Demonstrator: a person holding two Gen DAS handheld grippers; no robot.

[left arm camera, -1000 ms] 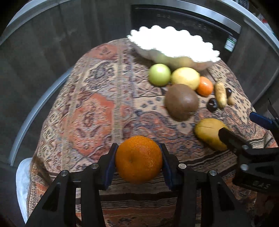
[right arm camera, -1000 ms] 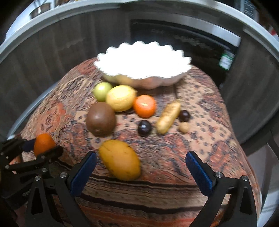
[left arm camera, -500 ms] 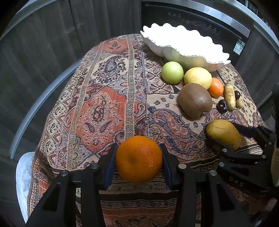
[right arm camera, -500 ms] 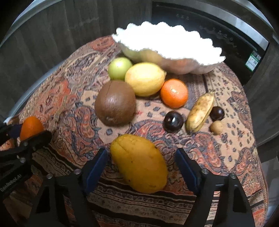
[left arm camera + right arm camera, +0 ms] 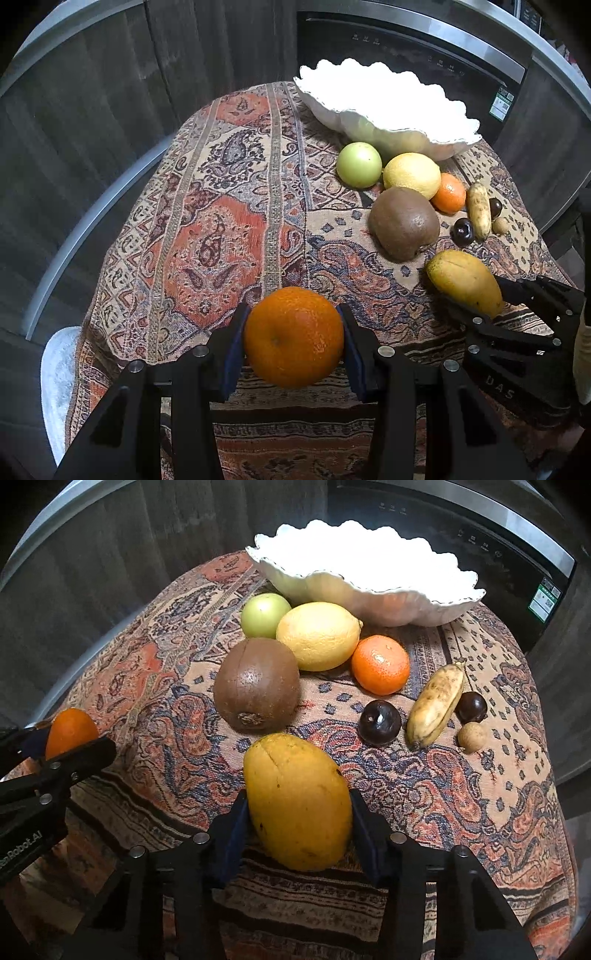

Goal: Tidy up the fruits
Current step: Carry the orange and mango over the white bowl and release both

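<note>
Left wrist view: the left gripper (image 5: pixel 293 338) points steeply down over the near part of the patterned cloth (image 5: pixel 221 229), its blue pads clamped on either side of an orange (image 5: pixel 293 336), which sits between them above the cloth. At the far end stands a white scalloped bowl (image 5: pixel 384 107). In front of it lie a green apple (image 5: pixel 359 164), a lemon (image 5: pixel 412 174), a tangerine (image 5: pixel 448 192), a brown fruit (image 5: pixel 404 223), a small banana (image 5: pixel 479 210) and a dark plum (image 5: pixel 464 230). At the right edge the right gripper (image 5: pixel 487 299) comes in from the side, angled down, its black fingers on both sides of the near end of a mango (image 5: pixel 463 280).

Right wrist view: the right gripper (image 5: pixel 297 823) tilts steeply down at the mango (image 5: pixel 297 805), which lies on the cloth (image 5: pixel 461 794) with its long axis running away from the camera. The jaws have just been closing with the mango between them; both pads now sit against its flanks, so it is gripped. Beyond it lie the brown fruit (image 5: pixel 256 685), lemon (image 5: pixel 319 635), apple (image 5: pixel 265 614), tangerine (image 5: pixel 380 669), banana (image 5: pixel 437 705), two plums (image 5: pixel 379 723) and a small tan fruit (image 5: pixel 472 736), with the bowl (image 5: pixel 369 598) behind. At the left edge the left gripper (image 5: pixel 66 738) holds the orange (image 5: pixel 70 731), well apart from the mango.
</note>
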